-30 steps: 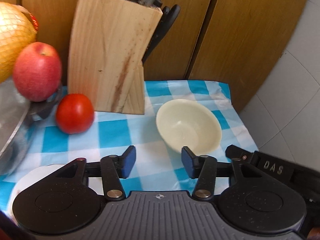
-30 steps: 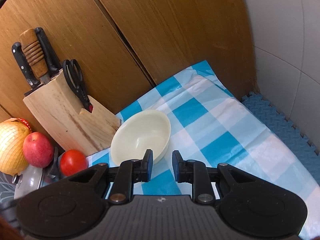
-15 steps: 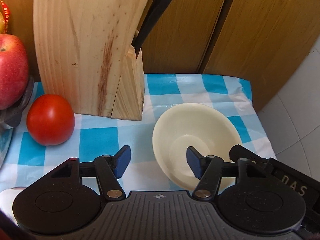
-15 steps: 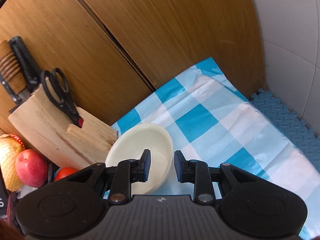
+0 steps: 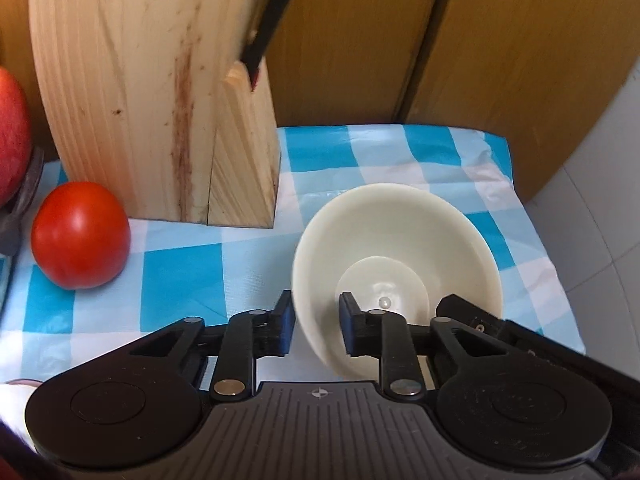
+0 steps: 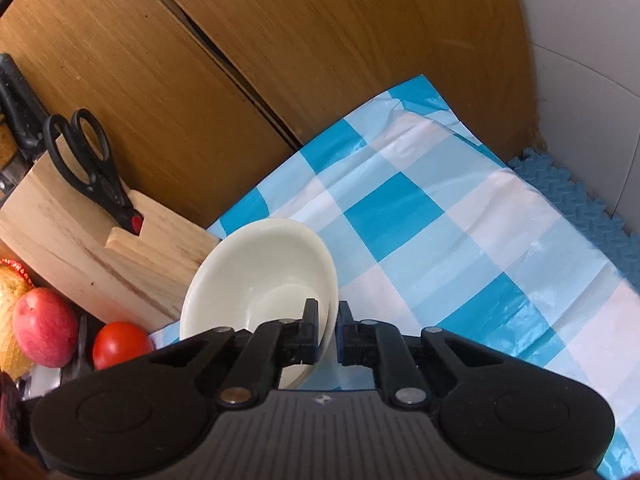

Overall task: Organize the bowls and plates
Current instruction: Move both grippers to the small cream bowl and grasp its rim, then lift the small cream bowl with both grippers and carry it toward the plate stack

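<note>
**Two grippers on one cream bowl beside the knife block**

Nearest to me, the left hand-held gripper has its blue-padded fingers either side of the near-left rim of the round cream-coloured plastic bowl, one finger outside the wall and one inside; the gap looks wider than the rim, so I cannot tell whether it is truly clamped or only straddling. The right hand-held gripper is drawn in tight on the bowl's right-hand rim, grasping that thin edge between its pads. In the left view, the dark body of this second gripper shows at the bowl's right side.

The bowl sits tipped, its mouth turned toward the grippers, on the blue-and-white checked plastic cloth covering the desk. It is just in front of and to the right of the pale wooden knife block, close to the block's lower corner.

To the left of the block, near its base, a round red tomato rests on the cloth. Further left of the block is a red apple, with a yellow netted fruit beside it at the frame edge.

Black-handled scissors stand in a slot on the block's right face. Behind the block rise brown wooden cabinet doors. Far to the block's right, past the cloth's edge, lies a blue textured foam mat against a white tiled wall.
</note>
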